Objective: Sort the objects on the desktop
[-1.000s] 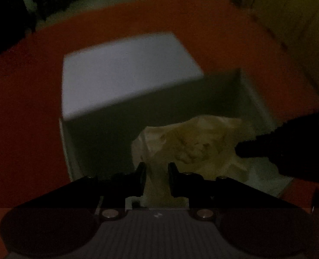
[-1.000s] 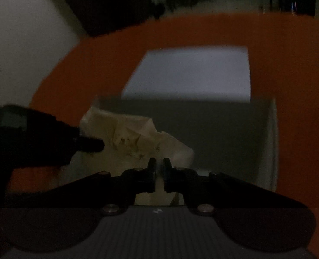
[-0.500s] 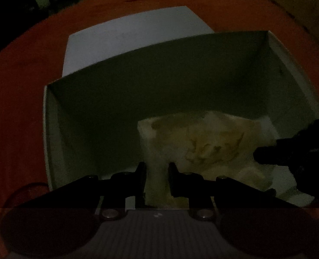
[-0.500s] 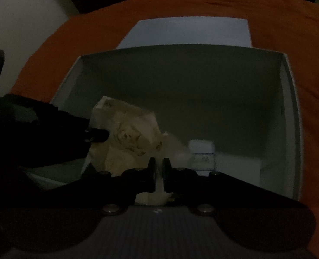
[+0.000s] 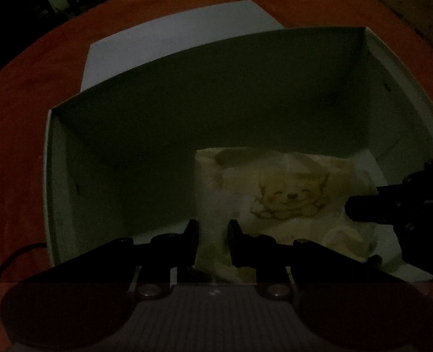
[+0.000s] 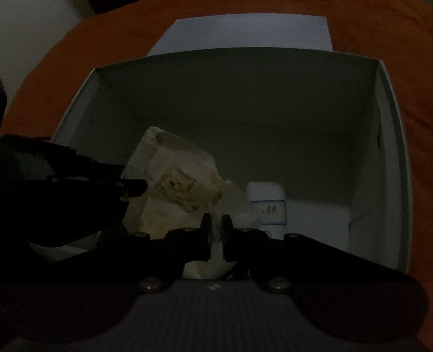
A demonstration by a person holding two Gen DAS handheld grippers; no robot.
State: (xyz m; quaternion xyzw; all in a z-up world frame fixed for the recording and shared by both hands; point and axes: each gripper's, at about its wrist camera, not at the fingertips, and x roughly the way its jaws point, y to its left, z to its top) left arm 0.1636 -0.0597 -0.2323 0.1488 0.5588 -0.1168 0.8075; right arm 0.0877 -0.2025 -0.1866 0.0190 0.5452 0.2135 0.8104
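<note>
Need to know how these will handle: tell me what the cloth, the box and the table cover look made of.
Cloth: soft printed fabric, matte cream with a bear picture; it creases and drapes.
Box: likely cardboard, matte pale; thin flat walls, sharp folded corners.
Table cover: seems orange-red textile, matte, faintly rippled; dim light leaves this open.

Both your tongs point steeply down into the white box [image 5: 58,176], side by side. Your left tongs [image 5: 212,234] are clamped on a fold of the cream cloth [image 5: 289,193] near the box's near wall, fingers [image 5: 191,243] pressed against it. Your right tongs [image 6: 215,228] are pinched tight on another fold of that cloth, closer to the box's right side. Each tong's dark body reaches into the other's view inside the box.
</note>
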